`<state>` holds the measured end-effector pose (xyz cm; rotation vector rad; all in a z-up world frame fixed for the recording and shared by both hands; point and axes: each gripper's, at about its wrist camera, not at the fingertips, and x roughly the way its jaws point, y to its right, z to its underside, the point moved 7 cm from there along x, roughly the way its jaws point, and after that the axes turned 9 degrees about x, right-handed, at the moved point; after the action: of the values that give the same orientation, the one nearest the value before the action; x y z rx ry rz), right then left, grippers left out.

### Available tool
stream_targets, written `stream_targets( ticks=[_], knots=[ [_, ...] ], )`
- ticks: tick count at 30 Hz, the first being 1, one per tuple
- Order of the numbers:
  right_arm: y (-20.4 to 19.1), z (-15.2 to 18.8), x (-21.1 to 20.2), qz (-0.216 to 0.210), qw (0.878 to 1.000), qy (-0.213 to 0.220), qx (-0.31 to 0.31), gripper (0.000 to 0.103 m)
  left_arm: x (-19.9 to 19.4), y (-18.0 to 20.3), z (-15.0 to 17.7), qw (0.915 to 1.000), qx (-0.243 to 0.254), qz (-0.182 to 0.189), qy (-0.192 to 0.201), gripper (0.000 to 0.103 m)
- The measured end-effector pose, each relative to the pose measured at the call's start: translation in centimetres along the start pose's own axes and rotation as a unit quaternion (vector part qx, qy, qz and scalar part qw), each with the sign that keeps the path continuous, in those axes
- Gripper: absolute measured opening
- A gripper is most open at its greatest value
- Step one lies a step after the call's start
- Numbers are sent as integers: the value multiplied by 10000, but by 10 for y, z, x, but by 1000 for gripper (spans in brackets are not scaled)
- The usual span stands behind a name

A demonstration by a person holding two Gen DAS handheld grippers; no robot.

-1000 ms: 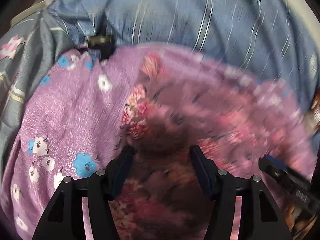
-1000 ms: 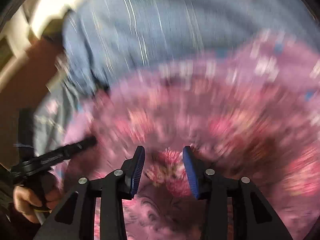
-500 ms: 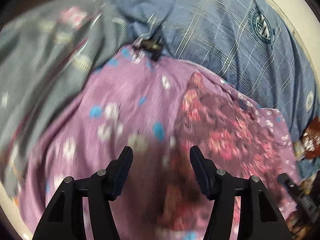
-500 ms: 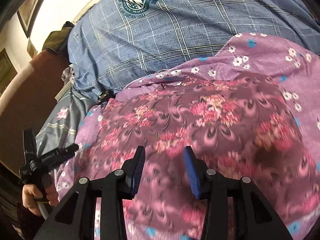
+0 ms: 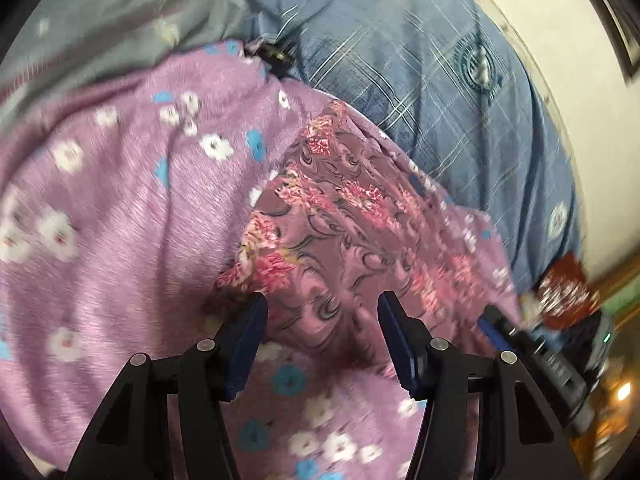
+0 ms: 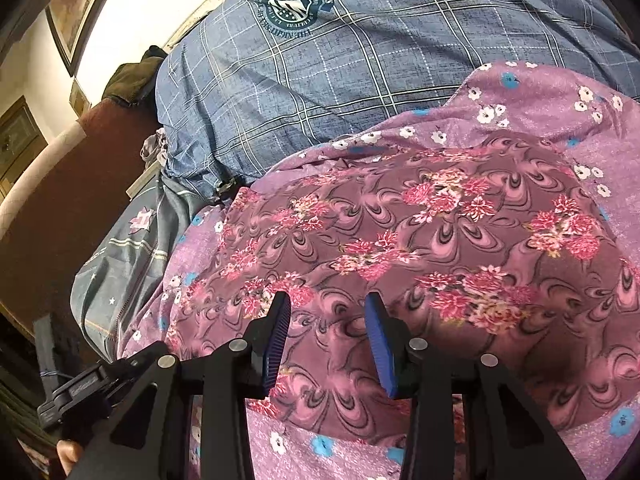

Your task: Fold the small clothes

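Note:
A small mauve garment with pink flower clusters and swirls (image 6: 440, 248) lies flat on a lilac cloth with white and blue flowers (image 6: 540, 96). It also shows in the left wrist view (image 5: 340, 220), on the same lilac cloth (image 5: 120, 208). My left gripper (image 5: 322, 312) is open and empty, just above the garment's near left corner. My right gripper (image 6: 326, 312) is open and empty, over the garment's near edge. The right gripper's body shows at the right of the left wrist view (image 5: 536, 356); the left gripper shows at the lower left of the right wrist view (image 6: 92, 384).
A blue checked bedcover with round badges (image 6: 340, 72) lies behind the lilac cloth. A grey-blue flowered cloth (image 5: 100, 28) lies to the left. A dark clip (image 5: 274, 54) sits where the cloths meet. A cream wall (image 5: 560, 60) and a brown headboard (image 6: 64, 184) border the bed.
Both grippers have let go of the garment and pulled back; it now lies spread flat. The left gripper has shifted right, back over the garment's corner. Both stay open.

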<state>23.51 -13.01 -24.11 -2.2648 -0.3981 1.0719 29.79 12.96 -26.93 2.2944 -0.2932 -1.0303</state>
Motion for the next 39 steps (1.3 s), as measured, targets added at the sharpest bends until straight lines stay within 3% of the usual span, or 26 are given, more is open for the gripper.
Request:
stream_targets(
  ticks=[3, 5, 6, 7, 9, 11, 14, 16, 19, 27, 32, 39],
  knots=[
    [5, 2, 10, -51, 9997, -132, 215, 39, 5, 5, -3, 9997, -118, 183, 139, 56],
    [6, 4, 18, -129, 9992, -227, 297, 38, 8, 6, -2, 9998, 27, 42, 207, 52],
    [5, 5, 19, -152, 9993, -226, 256, 36, 6, 7, 0, 9996, 90, -54, 248, 32],
    [2, 6, 22, -183, 9995, -215, 159, 34, 5, 7, 3, 9996, 71, -41, 276, 19],
    [-2, 10, 29, -202, 9994, -279, 0, 33, -2, 7, 9, 9993, 18, 24, 364, 19],
    [1, 16, 46, 28, 9983, -573, -90, 32, -6, 5, 13, 9986, 121, -255, 458, 19],
    [5, 15, 54, 132, 9978, -653, -53, 27, -13, -3, 20, 9976, -32, -472, 504, 25],
    [9, 13, 55, 19, 9970, -759, 150, 27, -21, -6, 27, 9975, -201, -437, 514, 42],
    [12, 11, 56, -97, 9958, -867, 265, 27, -23, -3, 37, 9977, -244, -474, 417, 54],
    [9, 15, 54, -91, 9962, -863, -33, 26, -12, -6, 26, 9946, -804, -452, 481, 59],
    [10, 13, 55, -136, 9957, -915, -36, 26, -28, 0, 49, 9942, -874, -527, 348, 59],
    [10, 13, 55, -110, 9956, -930, 17, 26, -15, -5, 17, 9908, -1019, -649, 617, 59]
  ],
)
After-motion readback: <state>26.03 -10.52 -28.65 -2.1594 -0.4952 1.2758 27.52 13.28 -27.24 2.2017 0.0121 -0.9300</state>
